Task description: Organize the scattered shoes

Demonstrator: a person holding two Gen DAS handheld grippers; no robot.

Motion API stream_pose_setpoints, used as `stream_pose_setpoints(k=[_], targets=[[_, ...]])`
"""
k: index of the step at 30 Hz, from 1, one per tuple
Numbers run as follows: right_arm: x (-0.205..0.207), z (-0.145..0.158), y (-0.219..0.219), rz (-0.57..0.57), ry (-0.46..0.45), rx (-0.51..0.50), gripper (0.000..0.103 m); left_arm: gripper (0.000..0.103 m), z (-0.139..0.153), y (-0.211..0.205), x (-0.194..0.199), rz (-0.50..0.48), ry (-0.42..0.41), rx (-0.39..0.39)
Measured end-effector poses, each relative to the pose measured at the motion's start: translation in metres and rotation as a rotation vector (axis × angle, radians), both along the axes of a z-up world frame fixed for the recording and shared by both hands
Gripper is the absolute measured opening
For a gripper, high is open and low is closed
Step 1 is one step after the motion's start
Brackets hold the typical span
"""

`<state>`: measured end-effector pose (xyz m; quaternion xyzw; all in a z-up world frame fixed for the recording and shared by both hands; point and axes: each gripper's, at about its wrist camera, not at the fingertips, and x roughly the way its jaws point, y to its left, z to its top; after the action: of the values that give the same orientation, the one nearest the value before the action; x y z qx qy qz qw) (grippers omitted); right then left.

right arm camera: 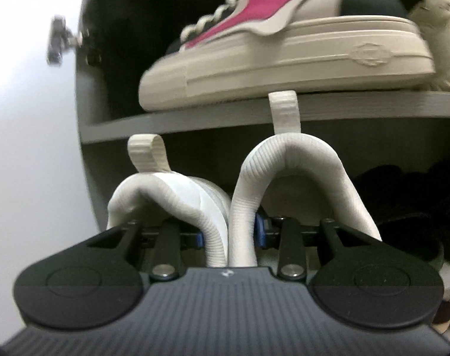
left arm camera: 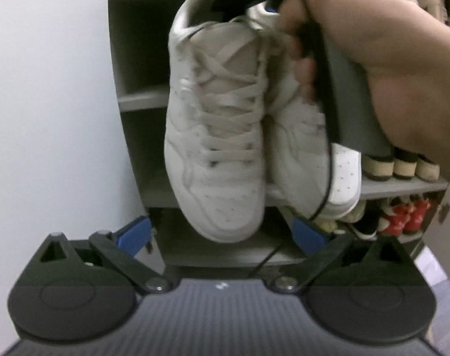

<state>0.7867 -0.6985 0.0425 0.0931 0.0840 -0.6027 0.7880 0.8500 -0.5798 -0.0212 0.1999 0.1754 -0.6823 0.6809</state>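
In the left wrist view a pair of white sneakers [left arm camera: 216, 136] hangs toes down in front of a grey shoe rack [left arm camera: 142, 101], held from above by the right gripper in a hand [left arm camera: 388, 68]. My left gripper [left arm camera: 222, 234] is open and empty just below the toes. In the right wrist view my right gripper [right arm camera: 229, 234] is shut on the two inner heel collars of the white sneakers [right arm camera: 287, 160], pinching them together in front of a rack shelf [right arm camera: 213, 118].
A cream and pink platform sneaker [right arm camera: 272, 56] sits on the shelf above. Dark shoes [right arm camera: 408, 204] lie on the shelf to the right. In the left wrist view, beige-soled shoes [left arm camera: 400, 166] and red shoes [left arm camera: 403, 213] fill lower shelves. A white wall [left arm camera: 47, 103] is on the left.
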Motion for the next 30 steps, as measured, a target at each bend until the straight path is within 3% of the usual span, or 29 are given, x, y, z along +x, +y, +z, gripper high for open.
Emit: stream_pose_setpoints(k=[5,9,19,25,30], targets=[[0.006,0.009,-0.023,-0.069,-0.005,0.081,0.038,0.103,-0.013,-0.013,-0.017,0.015,-0.017,0.035],[0.011,0.015,-0.043,-0.100,0.017,0.156,0.041,0.103,-0.026,-0.014,-0.018,0.028,0.016,0.063],[0.010,0.019,-0.066,-0.110,0.036,0.278,0.044,0.103,-0.022,-0.027,-0.017,0.136,0.125,-0.009],[0.007,0.019,-0.061,-0.110,0.019,0.293,0.047,0.103,-0.024,-0.027,-0.025,0.173,0.077,-0.002],[-0.002,0.019,-0.051,-0.078,0.025,0.264,0.049,0.103,-0.021,-0.020,-0.035,0.195,0.018,-0.062]])
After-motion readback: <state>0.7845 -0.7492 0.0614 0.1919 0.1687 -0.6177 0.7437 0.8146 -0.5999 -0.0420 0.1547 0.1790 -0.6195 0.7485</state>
